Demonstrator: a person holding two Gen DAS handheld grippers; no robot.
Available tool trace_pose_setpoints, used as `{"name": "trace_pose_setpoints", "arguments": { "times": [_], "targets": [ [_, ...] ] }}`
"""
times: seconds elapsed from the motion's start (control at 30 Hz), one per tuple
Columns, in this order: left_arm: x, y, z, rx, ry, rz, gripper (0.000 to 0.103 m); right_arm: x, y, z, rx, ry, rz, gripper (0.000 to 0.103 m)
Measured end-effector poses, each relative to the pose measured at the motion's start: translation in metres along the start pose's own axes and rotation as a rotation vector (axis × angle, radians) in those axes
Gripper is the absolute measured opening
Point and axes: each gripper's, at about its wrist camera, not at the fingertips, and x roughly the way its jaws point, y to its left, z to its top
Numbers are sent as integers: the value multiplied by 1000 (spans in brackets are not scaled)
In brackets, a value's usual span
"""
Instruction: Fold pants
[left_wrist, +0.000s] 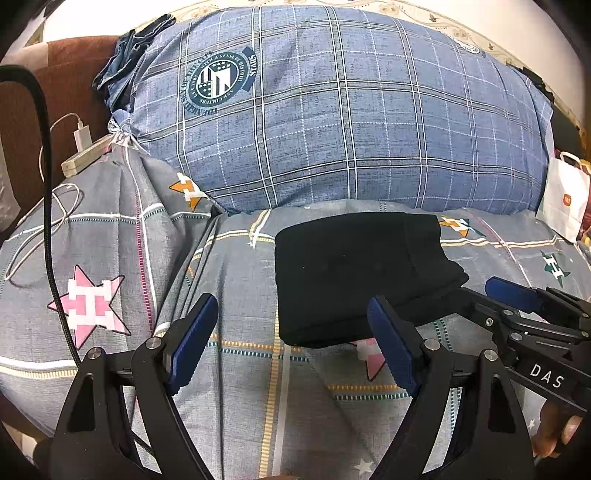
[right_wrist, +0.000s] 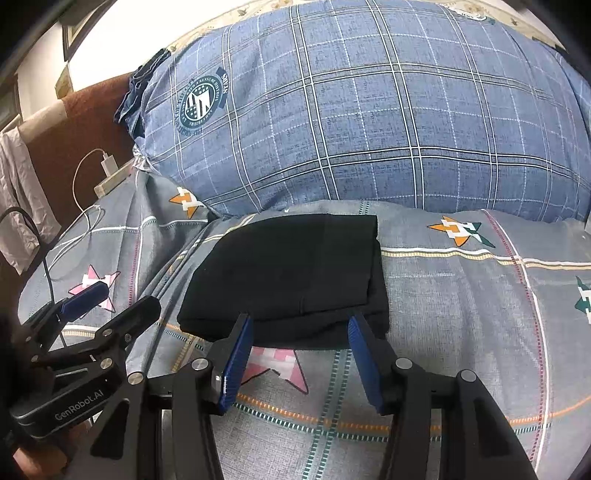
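Black pants (left_wrist: 351, 273) (right_wrist: 291, 266) lie folded into a compact rectangle on the grey patterned bedsheet (left_wrist: 240, 387) (right_wrist: 461, 314), just in front of a big pillow. My left gripper (left_wrist: 291, 301) (right_wrist: 122, 299) is open with wide jaws, hovering at the pants' near left corner and holding nothing. My right gripper (right_wrist: 300, 319) (left_wrist: 484, 291) is also open. Its blue pads (right_wrist: 236, 362) sit at the pants' near edge without pressing on the cloth. A hand shows under the right gripper's body.
A large blue plaid pillow (left_wrist: 332, 110) (right_wrist: 369, 110) fills the back. At the left are a power strip (left_wrist: 83, 158) (right_wrist: 110, 181) with a white charger and cable, and a black cable (left_wrist: 46, 184). A white paper bag (left_wrist: 565, 199) stands at the right.
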Motion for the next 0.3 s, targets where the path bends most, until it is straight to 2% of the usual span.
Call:
{"name": "trace_pose_setpoints", "arguments": {
  "times": [0.3],
  "targets": [
    [-7,-2,-3,16,-30,-4,83,-3,1,-1,-5,4,1,52]
  ]
}}
